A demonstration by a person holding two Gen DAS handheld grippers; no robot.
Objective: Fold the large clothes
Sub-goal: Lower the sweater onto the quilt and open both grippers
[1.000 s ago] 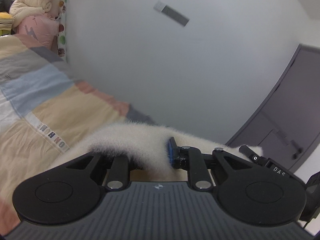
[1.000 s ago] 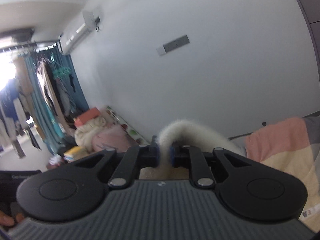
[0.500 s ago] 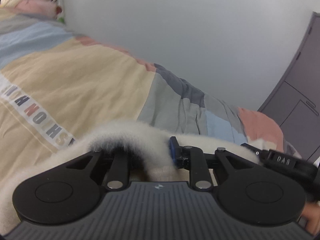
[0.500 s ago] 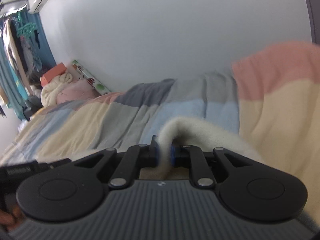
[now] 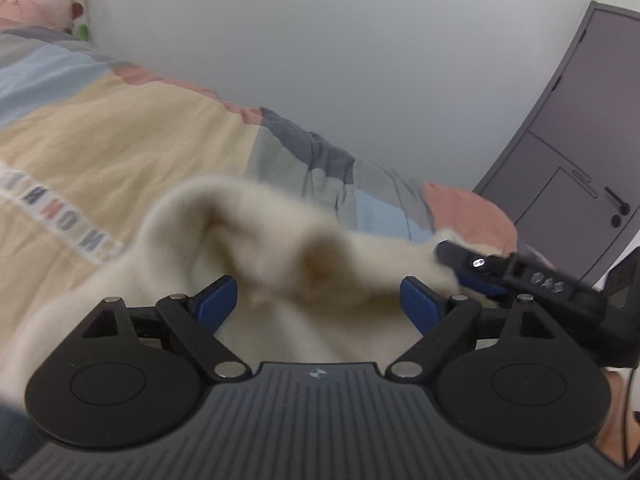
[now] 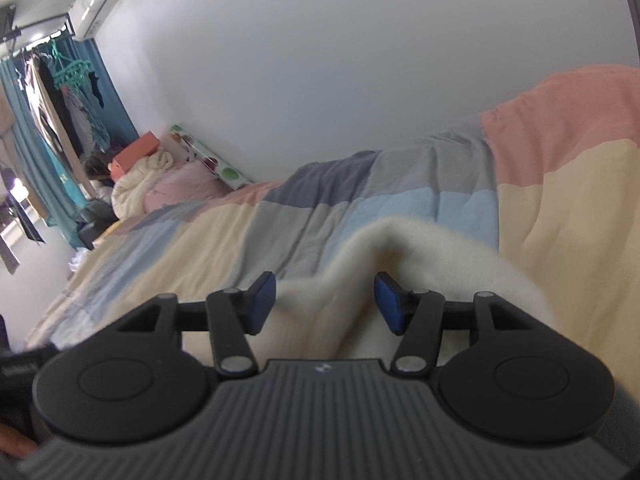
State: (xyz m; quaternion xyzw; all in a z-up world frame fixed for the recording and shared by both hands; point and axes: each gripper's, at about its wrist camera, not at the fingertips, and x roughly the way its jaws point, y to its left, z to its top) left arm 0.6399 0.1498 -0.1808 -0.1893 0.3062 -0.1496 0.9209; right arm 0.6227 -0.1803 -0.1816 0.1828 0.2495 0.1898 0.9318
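Note:
A cream fluffy garment (image 5: 248,248) lies bunched on the patchwork quilt (image 5: 120,140), blurred in the left wrist view. My left gripper (image 5: 318,302) is opening: its blue pads (image 5: 216,300) stand far apart, and the fabric lies loose between them with neither pad pressing on it. The right gripper (image 5: 500,272) shows at the garment's right end. In the right wrist view a raised fold of the garment (image 6: 400,248) stands between the jaws of my right gripper (image 6: 326,302). That gripper is opening too, and its pads (image 6: 390,304) are off the cloth.
The quilt (image 6: 360,208) covers the bed along a white wall. A grey door (image 5: 580,160) is on the right. A heap of bedding with an orange box (image 6: 140,176) sits at the bed's far end. Clothes (image 6: 60,92) hang by blue curtains.
Both grippers have come down toward the bed. Both were shut on the cream garment and now stand open, and the fabric has dropped loose onto the quilt.

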